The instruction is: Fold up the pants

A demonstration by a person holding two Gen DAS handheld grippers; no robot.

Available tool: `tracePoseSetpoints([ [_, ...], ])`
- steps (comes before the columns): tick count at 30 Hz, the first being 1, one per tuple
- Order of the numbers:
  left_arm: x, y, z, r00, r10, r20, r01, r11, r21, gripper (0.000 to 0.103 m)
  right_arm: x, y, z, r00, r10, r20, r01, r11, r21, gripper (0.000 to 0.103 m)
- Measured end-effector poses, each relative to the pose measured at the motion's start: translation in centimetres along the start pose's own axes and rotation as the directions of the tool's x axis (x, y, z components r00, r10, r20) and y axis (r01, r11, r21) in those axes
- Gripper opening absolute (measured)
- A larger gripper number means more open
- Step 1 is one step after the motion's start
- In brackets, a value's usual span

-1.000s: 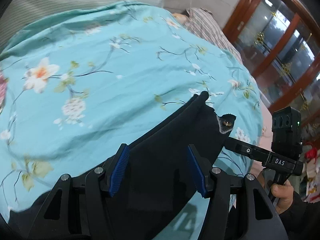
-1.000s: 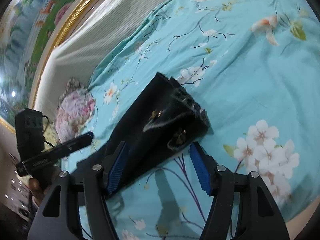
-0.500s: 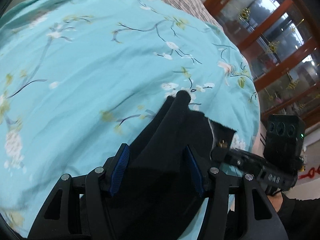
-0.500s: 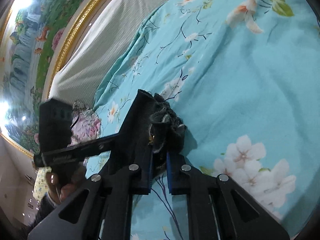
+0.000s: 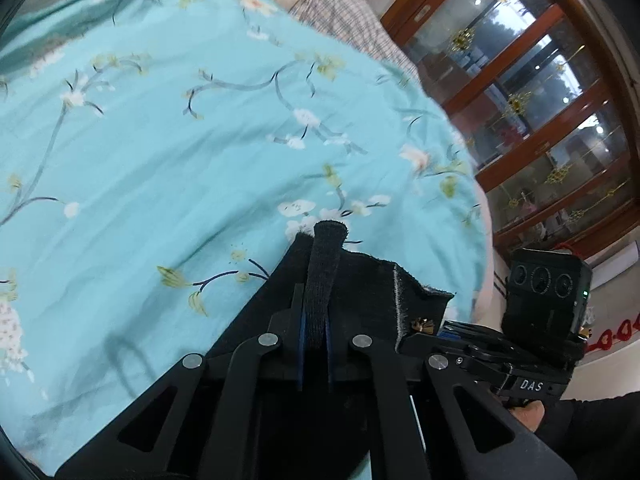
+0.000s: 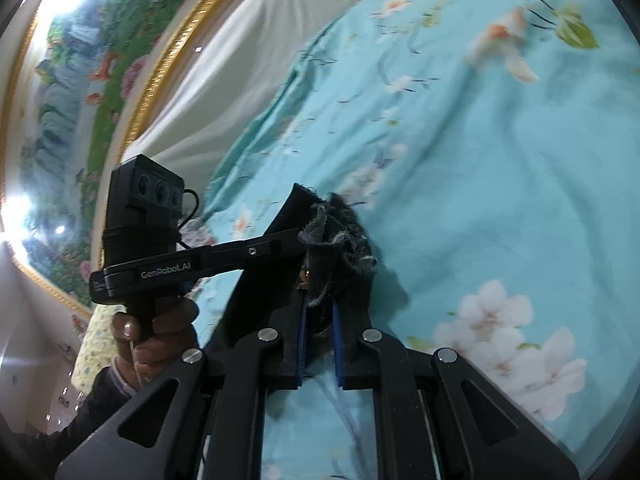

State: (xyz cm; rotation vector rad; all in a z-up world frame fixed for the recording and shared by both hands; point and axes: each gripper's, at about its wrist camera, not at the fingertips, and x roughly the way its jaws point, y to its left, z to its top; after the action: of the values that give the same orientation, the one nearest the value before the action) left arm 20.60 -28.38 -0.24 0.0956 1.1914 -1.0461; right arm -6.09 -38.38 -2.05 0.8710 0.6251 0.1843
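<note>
Blue pads of left gripper: clenched on a raised ridge of black pants at the waist edge. Right gripper: likewise pinching the frayed opposite waist corner. Pants: lying on turquoise floral bedspread, near its edge. Handling note, as judged: lift both corners together, keep the waistband taut between them, carry evenly toward the hems.

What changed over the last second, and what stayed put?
Both grippers closed on the pants: the right gripper first, on the frayed edge; the left gripper just now, pinching a fold of the pants. The left also moved in closer. The bedspread is unchanged.
</note>
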Motion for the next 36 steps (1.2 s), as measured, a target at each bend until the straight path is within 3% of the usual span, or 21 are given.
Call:
tracePoseSetpoints([
  [9, -8.7, -0.4, -3.1, 0.986, -0.032, 0.165, 0.033, 0.999, -0.004, 0.005, -0.5, 5.8, -0.2, 0.985, 0.169, -0.024, -0.170, 0.979, -0.109, 0.012],
  [19, -15.9, 1.7, -10.2, 0.954, -0.004, 0.301, 0.028, 0.997, -0.074, 0.005, 2.8, 13.2, -3.4, 0.941, 0.290, -0.177, -0.326, 0.917, -0.230, 0.012],
  [27, -18.4, 7.0, -17.1, 0.933, 0.046, 0.358, 0.046, 0.968, -0.245, 0.005, 8.2, 16.1, -6.8, 0.902, 0.271, -0.336, -0.364, 0.897, -0.253, 0.012],
  [36, -17.1, 11.0, -22.5, 0.930, 0.092, 0.355, 0.061, 0.916, -0.397, 0.005, 13.0, 16.7, -9.6, 0.868, 0.171, -0.466, -0.329, 0.900, -0.284, 0.012],
])
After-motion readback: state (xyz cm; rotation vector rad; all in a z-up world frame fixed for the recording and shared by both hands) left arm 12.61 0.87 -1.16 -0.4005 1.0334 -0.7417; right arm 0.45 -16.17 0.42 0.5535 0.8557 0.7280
